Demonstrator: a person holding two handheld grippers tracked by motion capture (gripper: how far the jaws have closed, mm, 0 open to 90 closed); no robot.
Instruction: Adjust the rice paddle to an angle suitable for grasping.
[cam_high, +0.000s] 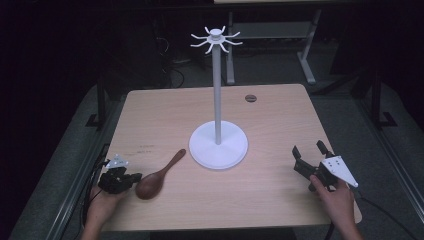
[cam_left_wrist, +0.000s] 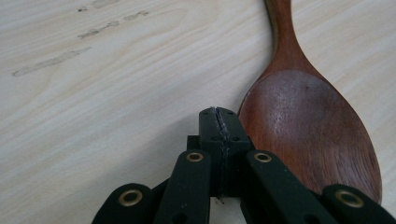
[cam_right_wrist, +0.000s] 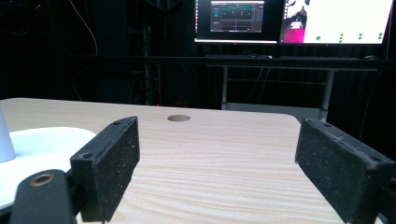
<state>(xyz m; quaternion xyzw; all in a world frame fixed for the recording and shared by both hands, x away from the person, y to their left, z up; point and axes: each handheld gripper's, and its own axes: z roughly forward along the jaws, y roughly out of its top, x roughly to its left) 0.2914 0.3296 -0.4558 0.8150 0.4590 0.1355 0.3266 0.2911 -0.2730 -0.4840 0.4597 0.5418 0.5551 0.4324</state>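
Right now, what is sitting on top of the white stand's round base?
Only its own white pole rises from the stand's base, ending in a ring of bare hooks. The wooden spoon lies on the table beside the base, apart from it.

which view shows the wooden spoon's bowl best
The left gripper view: the wooden spoon lies close up, its bowl's grain and rim clear beside the shut left gripper. The high view gives the whole spoon, small, on the table. The right gripper view looks elsewhere.

A dark lab: lit monitors (cam_right_wrist: 243, 21) behind table (cam_right_wrist: 210, 154).
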